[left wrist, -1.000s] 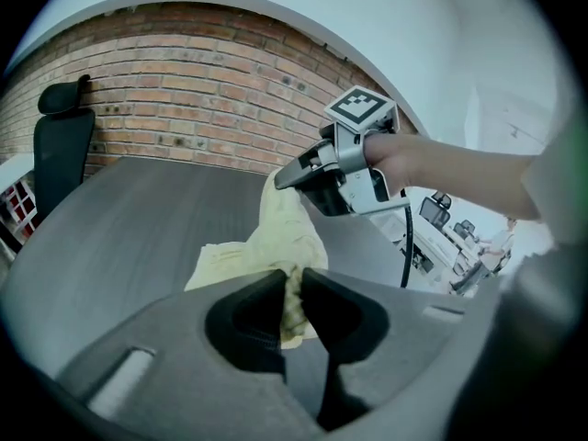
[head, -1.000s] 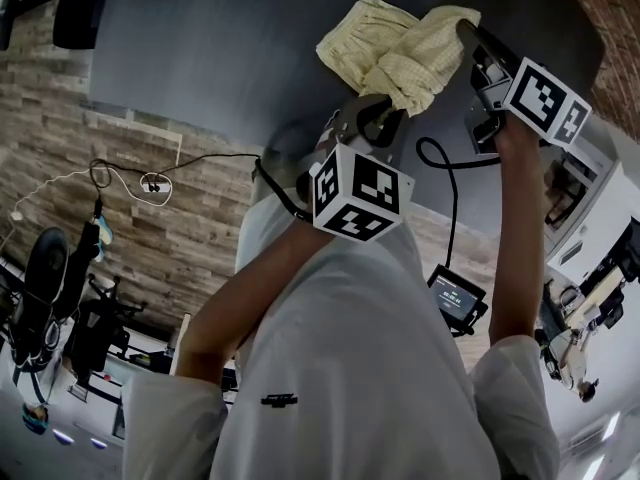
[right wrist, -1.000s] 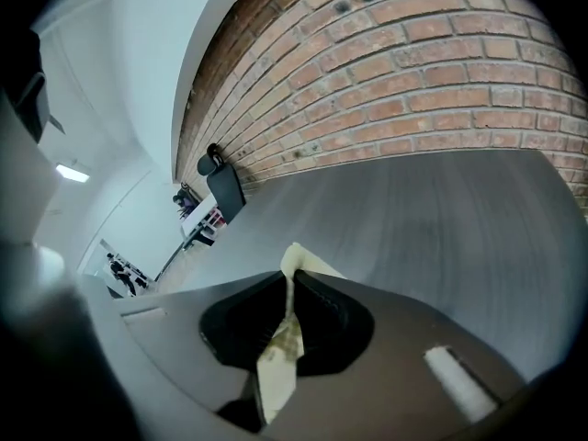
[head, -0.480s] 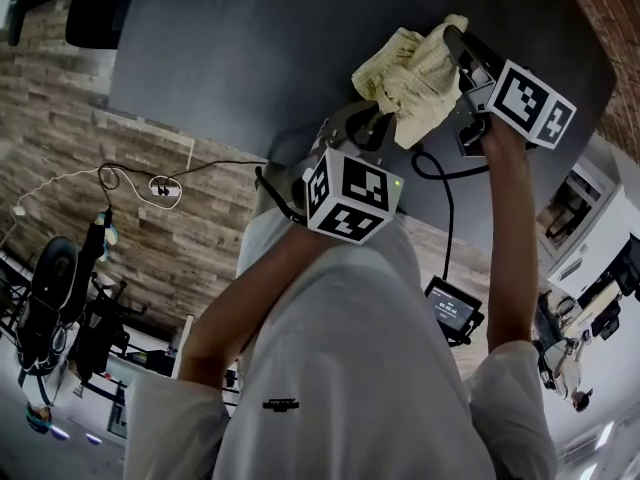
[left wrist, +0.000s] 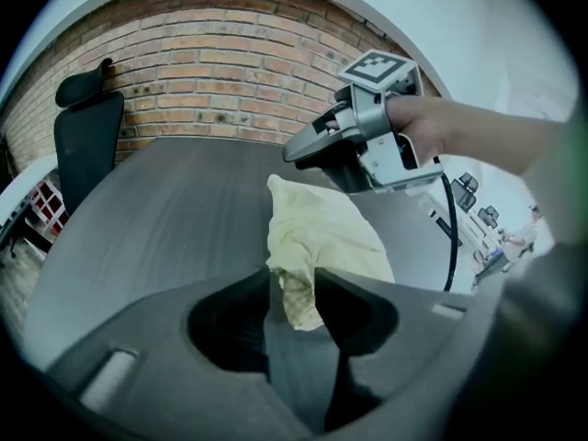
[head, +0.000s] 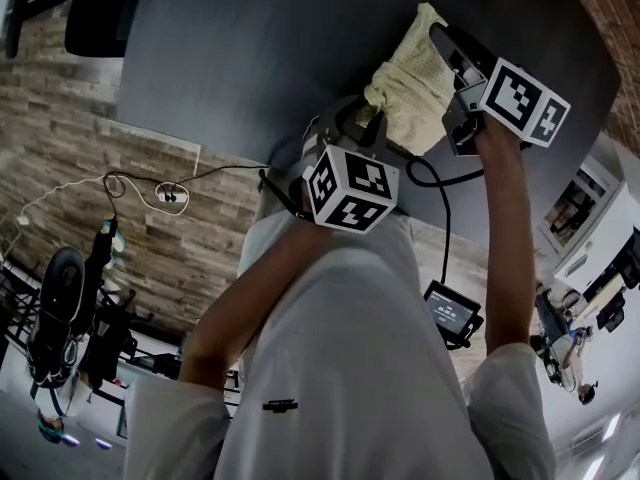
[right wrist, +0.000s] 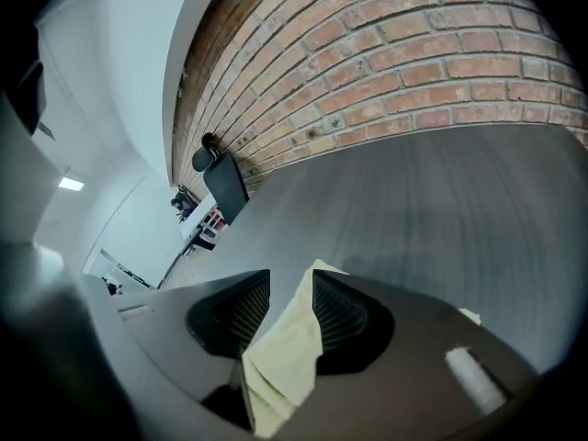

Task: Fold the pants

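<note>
resting in a crumpled heap on the dark grey table (head: pixel 250 48), the pale yellow pants (head: pixel 410 88) sit near its edge closest to the person, between the two grippers. the cloth is so bunched that legs and waistband cannot be told apart. the left gripper (left wrist: pixel 294 292) has just been opening its jaws: they stand apart, a checked fold of the pants hangs between their tips, and bare table shows in the gap beneath it. the right gripper (right wrist: pixel 292 292) has just been opening too: a flat strip of the pants runs between its ribbed pads (right wrist: pixel 335 306), lying against one while a sliver of grey shows beside the other. that strip's lower end is cut off by the gripper's own body. in the head view the left gripper's tips are hidden by the cloth and its marker cube (head: pixel 348 188), and the person's white shirt (head: pixel 350 368) covers much of the lower picture. a black chair (left wrist: pixel 83 127) stands at the table's far side before a brick wall (left wrist: pixel 230 72).
</note>
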### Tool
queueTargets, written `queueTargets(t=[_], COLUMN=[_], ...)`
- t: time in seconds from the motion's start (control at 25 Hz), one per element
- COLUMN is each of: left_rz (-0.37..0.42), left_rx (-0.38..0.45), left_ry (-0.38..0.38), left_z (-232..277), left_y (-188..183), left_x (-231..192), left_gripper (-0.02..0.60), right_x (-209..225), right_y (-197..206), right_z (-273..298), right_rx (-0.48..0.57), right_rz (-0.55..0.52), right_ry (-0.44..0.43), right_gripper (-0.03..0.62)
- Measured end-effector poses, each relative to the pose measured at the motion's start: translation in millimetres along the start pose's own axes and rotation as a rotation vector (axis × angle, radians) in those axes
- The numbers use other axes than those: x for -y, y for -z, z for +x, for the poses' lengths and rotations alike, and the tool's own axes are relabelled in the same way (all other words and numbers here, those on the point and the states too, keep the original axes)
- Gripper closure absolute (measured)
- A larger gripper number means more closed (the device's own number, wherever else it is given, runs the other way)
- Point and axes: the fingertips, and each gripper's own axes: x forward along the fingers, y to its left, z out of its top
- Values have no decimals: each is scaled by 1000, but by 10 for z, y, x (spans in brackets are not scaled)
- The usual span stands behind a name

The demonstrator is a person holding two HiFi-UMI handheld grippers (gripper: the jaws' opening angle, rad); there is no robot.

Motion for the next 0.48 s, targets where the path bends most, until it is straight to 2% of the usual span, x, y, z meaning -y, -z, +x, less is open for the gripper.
queueTargets(t=[0.24, 0.4, 0.48], left_rz=[13, 4, 20], left_rx=[37, 88, 109], left_ry=[10, 16, 12], left_z=[-215, -389, -498], left_y=[-43, -147, -209], left_x=[-112, -108, -69], left_gripper=[413, 416, 442], right_x=[-202, -246, -270], right_y=[-138, -172, -172], right_z=[-262, -513, -666], right_rx=[111, 177, 211], right_rz=[40, -10, -17], right_ry=[-15, 10, 14], right_gripper=[430, 525, 570])
